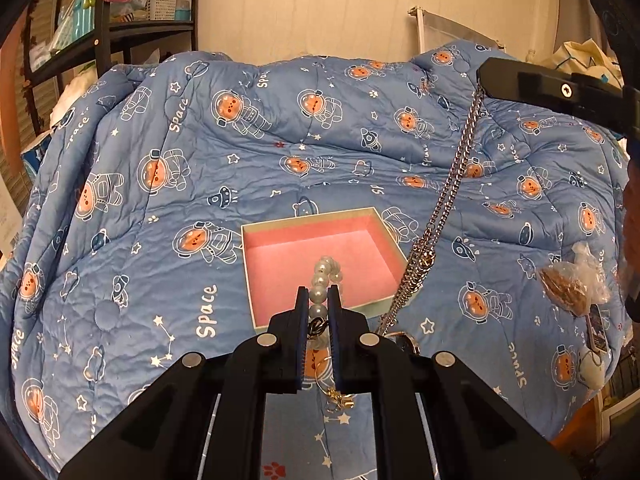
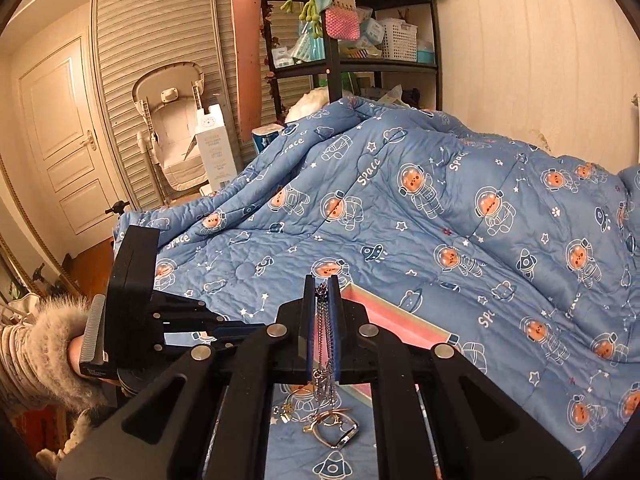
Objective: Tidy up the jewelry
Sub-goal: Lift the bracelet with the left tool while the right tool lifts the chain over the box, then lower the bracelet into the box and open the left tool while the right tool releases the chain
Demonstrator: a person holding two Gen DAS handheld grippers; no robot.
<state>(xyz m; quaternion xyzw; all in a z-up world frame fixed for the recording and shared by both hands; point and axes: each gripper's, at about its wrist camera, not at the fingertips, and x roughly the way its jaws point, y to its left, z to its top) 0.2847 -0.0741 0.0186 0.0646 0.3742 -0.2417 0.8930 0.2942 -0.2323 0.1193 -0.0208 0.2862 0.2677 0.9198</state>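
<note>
A shallow pink-lined box (image 1: 320,254) lies open on the blue space-print quilt (image 1: 280,152); its edge also shows in the right wrist view (image 2: 394,320). My left gripper (image 1: 319,294) is shut on a pearl bracelet (image 1: 326,274), held over the box's near edge. My right gripper (image 2: 321,282), seen at the upper right in the left wrist view (image 1: 486,76), is shut on a silver chain (image 1: 452,180) that hangs down to the quilt beside the box. Gold rings and small pieces (image 2: 332,424) lie on the quilt below the right gripper.
A plastic bag with a brown item (image 1: 568,284) and a white charm (image 1: 592,368) lie at the quilt's right edge. A black shelf unit (image 2: 360,40) stands behind the bed. A high chair (image 2: 176,128) and a door (image 2: 60,128) are to the left.
</note>
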